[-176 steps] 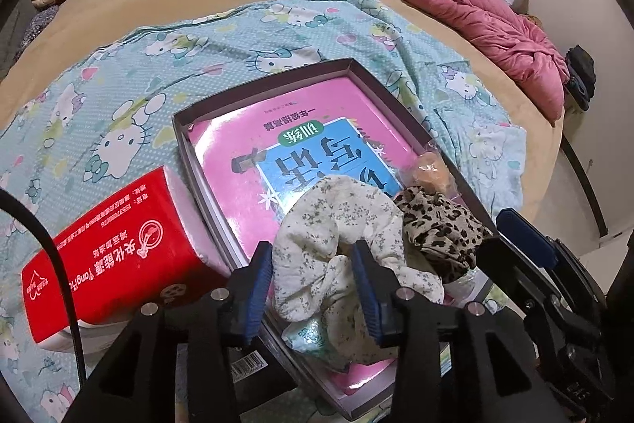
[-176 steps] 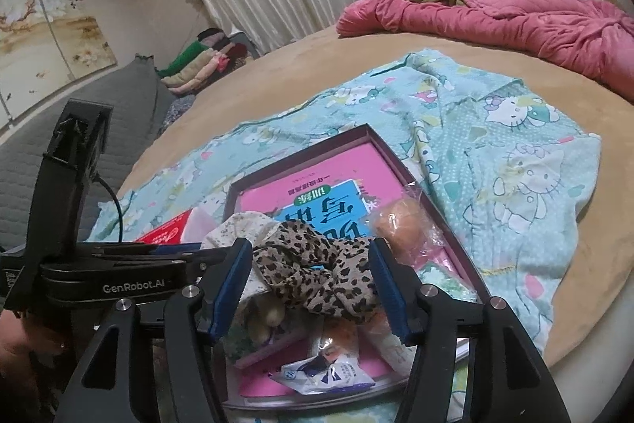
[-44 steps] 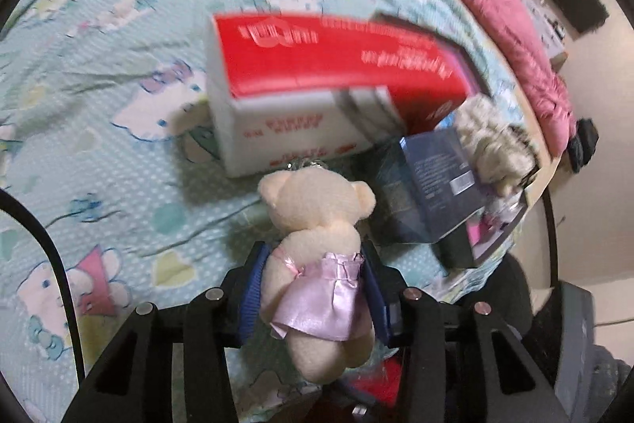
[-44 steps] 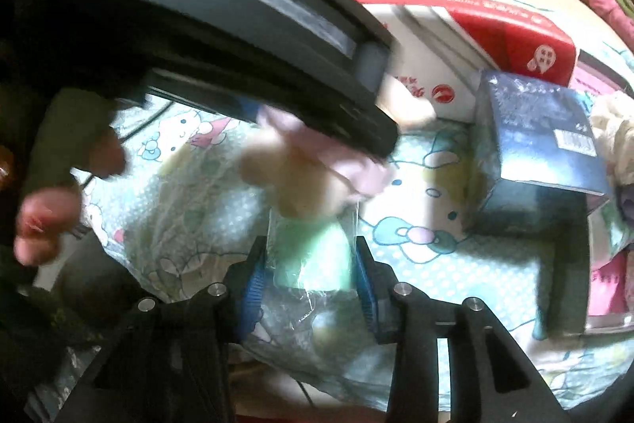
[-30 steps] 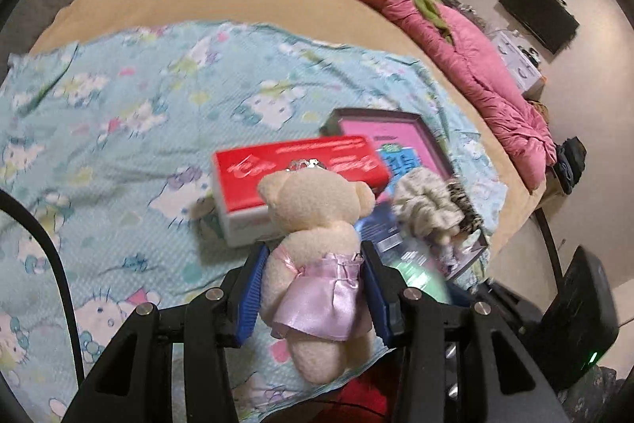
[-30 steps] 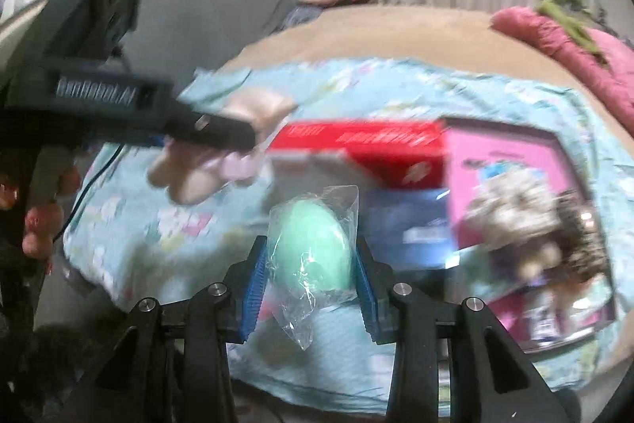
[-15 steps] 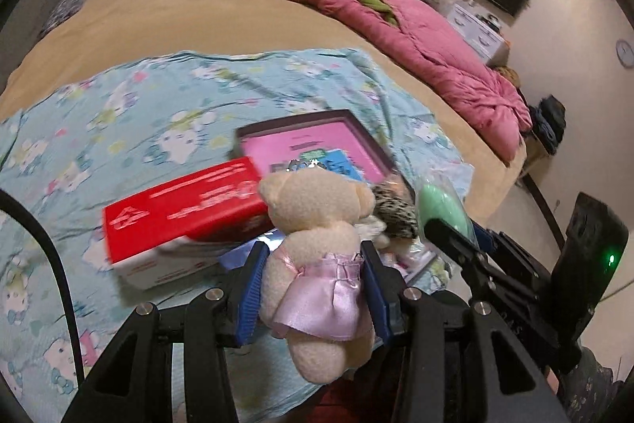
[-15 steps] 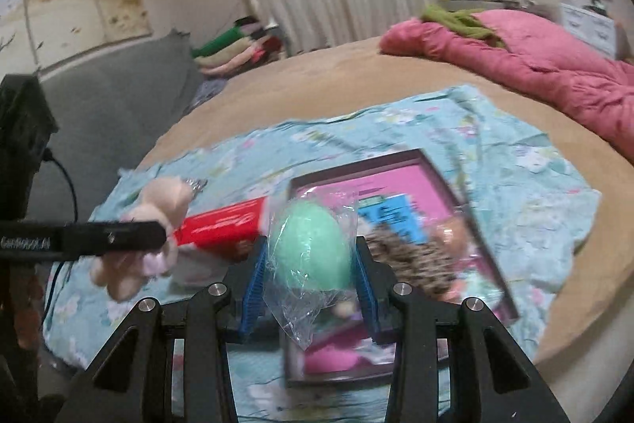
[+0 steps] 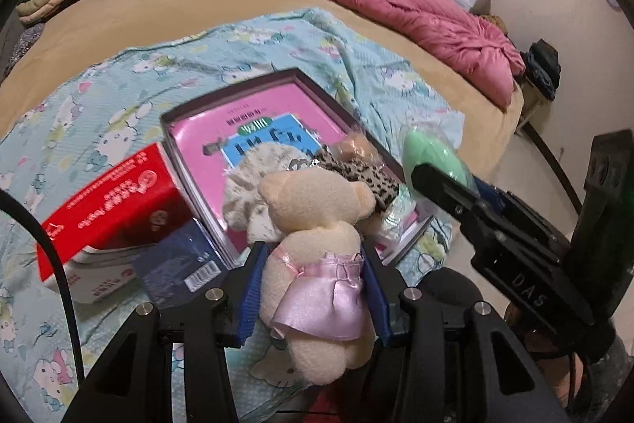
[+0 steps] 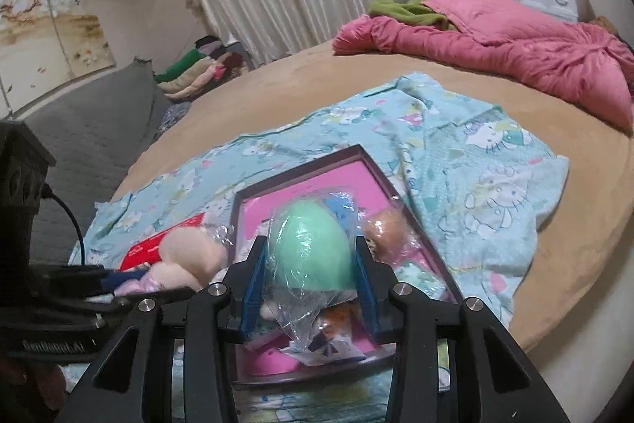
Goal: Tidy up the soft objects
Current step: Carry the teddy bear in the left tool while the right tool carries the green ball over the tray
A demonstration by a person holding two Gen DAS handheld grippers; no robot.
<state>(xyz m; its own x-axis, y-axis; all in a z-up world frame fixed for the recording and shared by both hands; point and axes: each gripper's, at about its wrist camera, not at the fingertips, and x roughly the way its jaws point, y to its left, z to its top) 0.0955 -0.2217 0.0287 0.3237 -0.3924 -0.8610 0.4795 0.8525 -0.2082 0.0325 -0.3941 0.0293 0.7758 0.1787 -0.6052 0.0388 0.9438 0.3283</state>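
My left gripper (image 9: 313,288) is shut on a cream teddy bear in a lilac dress (image 9: 317,252), held above the near edge of a dark box lid (image 9: 237,94) lined with a pink book. My right gripper (image 10: 311,280) is shut on a green egg-shaped sponge in clear plastic (image 10: 311,244), also over the box lid (image 10: 301,173). In the lid lie a floral scrunchie (image 9: 249,185), a leopard scrunchie (image 9: 364,177) and a wrapped orange ball (image 10: 384,228). The bear shows in the right wrist view (image 10: 190,256), the sponge in the left wrist view (image 9: 432,153).
A red tissue box (image 9: 107,209) and a dark blue carton (image 9: 178,264) lie left of the lid on the Hello Kitty sheet (image 9: 99,113). A pink duvet (image 10: 515,54) lies at the bed's far side. The bed edge drops off on the right (image 10: 586,264).
Both grippers, empty over the scrunchies earlier, now hold the bear and the sponge. In the last second they swung back from the left toward the box lid.
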